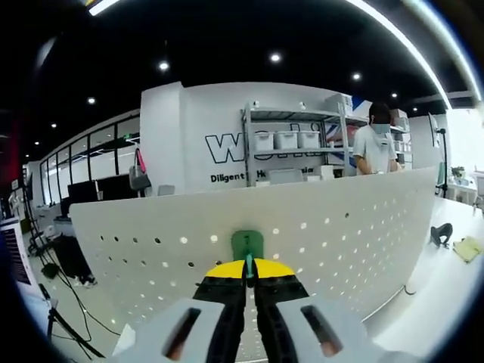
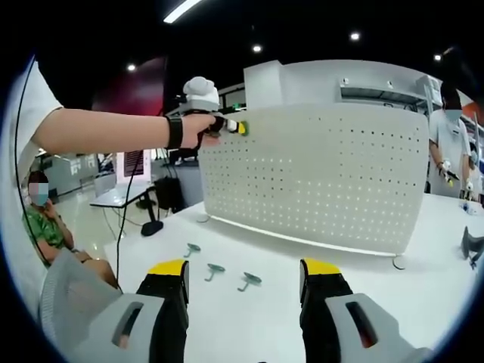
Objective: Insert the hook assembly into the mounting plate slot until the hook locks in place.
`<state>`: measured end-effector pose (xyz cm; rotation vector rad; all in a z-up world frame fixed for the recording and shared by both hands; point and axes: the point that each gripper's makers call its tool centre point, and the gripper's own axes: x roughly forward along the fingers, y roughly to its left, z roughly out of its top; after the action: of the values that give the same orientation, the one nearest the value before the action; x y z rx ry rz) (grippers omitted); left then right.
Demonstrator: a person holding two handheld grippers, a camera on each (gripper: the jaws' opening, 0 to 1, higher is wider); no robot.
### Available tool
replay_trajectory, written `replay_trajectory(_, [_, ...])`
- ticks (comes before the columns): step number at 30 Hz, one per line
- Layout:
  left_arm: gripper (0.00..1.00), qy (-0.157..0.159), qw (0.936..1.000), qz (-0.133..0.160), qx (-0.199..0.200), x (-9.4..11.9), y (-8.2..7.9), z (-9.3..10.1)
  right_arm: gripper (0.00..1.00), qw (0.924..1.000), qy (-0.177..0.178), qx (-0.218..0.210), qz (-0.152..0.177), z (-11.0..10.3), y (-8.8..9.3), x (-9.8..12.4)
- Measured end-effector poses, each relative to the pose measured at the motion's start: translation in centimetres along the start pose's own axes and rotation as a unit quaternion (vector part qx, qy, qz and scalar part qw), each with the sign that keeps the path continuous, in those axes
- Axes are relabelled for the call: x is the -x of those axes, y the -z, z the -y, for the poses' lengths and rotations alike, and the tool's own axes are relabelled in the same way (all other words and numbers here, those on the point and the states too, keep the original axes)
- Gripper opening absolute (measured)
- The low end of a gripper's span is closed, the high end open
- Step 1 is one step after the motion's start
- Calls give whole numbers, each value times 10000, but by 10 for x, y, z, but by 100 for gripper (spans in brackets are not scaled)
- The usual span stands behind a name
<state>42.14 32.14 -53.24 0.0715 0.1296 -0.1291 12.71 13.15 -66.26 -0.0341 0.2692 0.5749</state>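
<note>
In the left gripper view my left gripper [image 1: 249,271] is shut on a green hook [image 1: 247,244], whose flat back plate stands against the white perforated mounting plate [image 1: 340,227] close in front. Seen from the right gripper view, a hand holds that left gripper [image 2: 227,125] at the upper left corner of the upright mounting plate [image 2: 318,174]. My right gripper [image 2: 246,295] hangs open low over the white table [image 2: 423,302], nothing between its jaws. Three loose green hooks [image 2: 215,268] lie on the table just ahead of it.
The plate stands on small round feet [image 2: 398,262]. A dark object [image 1: 441,233] and a yellowish item [image 1: 469,248] lie on the table to the plate's right. A person [image 1: 376,144] stands behind near shelving [image 1: 291,144]; another person [image 2: 41,215] sits at left.
</note>
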Motion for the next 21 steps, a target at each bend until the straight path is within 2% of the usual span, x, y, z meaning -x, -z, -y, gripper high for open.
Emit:
replay_trajectory(5, [3, -44, 10000, -26, 40, 0, 0, 0, 60, 10000, -2, -18, 33, -1, -2, 0])
replay_trajectory(9, [2, -97, 9991, -112, 408, -1, -1, -1, 60, 10000, 8, -32, 23, 0, 0, 0])
replay_trajectory(16, [2, -121, 9987, -158, 463, 0, -3, -1, 60, 10000, 15, -49, 31, 1, 0, 1])
replay_trajectory(21, [3, -100, 9991, -343, 213, -3, -3, -1, 60, 10000, -9, -33, 19, -1, 0, 0])
